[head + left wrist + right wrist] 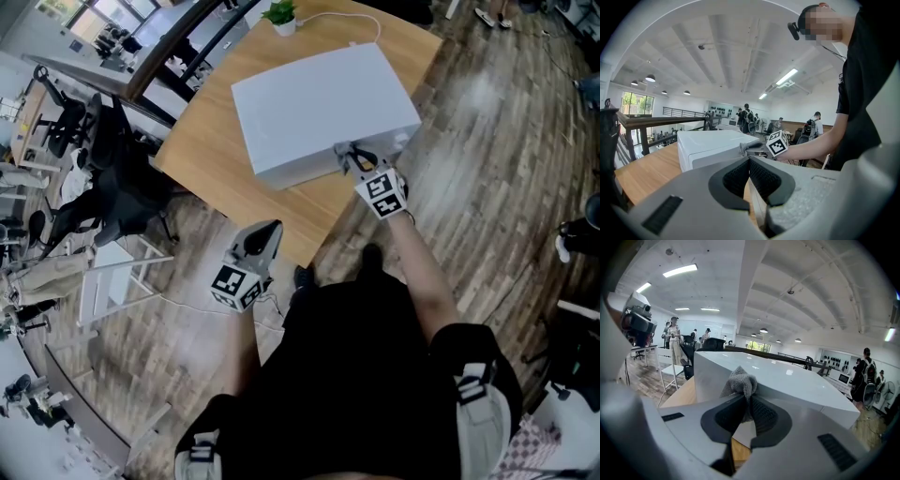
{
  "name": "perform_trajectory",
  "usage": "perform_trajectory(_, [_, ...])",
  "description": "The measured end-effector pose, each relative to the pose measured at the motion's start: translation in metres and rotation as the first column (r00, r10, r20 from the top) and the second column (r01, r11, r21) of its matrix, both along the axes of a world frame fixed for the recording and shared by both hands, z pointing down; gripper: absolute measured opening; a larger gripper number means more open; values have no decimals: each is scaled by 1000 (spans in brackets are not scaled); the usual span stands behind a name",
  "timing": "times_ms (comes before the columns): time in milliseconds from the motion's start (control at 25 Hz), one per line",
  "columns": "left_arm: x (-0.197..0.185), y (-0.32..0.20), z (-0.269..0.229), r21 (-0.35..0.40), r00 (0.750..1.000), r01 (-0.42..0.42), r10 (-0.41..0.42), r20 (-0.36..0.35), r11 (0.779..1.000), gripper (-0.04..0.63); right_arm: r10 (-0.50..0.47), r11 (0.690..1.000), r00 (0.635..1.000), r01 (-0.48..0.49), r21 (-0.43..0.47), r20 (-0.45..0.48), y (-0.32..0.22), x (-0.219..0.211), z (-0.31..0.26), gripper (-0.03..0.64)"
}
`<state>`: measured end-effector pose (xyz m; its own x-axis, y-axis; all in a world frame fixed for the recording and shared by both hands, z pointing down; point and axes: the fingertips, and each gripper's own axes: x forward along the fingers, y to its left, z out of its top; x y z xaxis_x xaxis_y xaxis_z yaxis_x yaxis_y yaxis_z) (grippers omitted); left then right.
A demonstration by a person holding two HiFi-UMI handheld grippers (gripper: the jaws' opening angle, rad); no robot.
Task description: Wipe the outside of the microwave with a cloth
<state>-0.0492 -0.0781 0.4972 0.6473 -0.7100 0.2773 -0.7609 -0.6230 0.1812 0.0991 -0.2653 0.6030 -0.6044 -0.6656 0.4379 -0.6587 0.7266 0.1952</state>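
Wooden table, cloth at the microwave's near side

Wooden table (211, 141) carries the white microwave (319, 108). The right gripper (354, 161) has its jaws clamped on a grey cloth (739, 383), pressed to the microwave's near side by a corner. From the head view the cloth is mostly hidden behind that gripper. The left gripper (261, 240) hangs off the table's edge, jaws together on nothing.
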Motion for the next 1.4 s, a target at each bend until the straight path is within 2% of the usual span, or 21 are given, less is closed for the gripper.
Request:
perform_trajectory(440, [27, -11, 2, 10, 999, -32, 32, 7, 999, 2, 40, 999, 999, -40, -1, -16, -15, 43, 6, 37])
perform_trajectory(840, [30, -15, 2, -6, 1000, -23, 24, 12, 1000, 2, 71, 998, 997, -71, 3, -30, -24, 67, 9, 37])
perform_trajectory(1400, [34, -20, 5, -11, 999, -41, 41, 18, 999, 2, 195, 981, 981, -195, -10, 5, -42, 114, 8, 37])
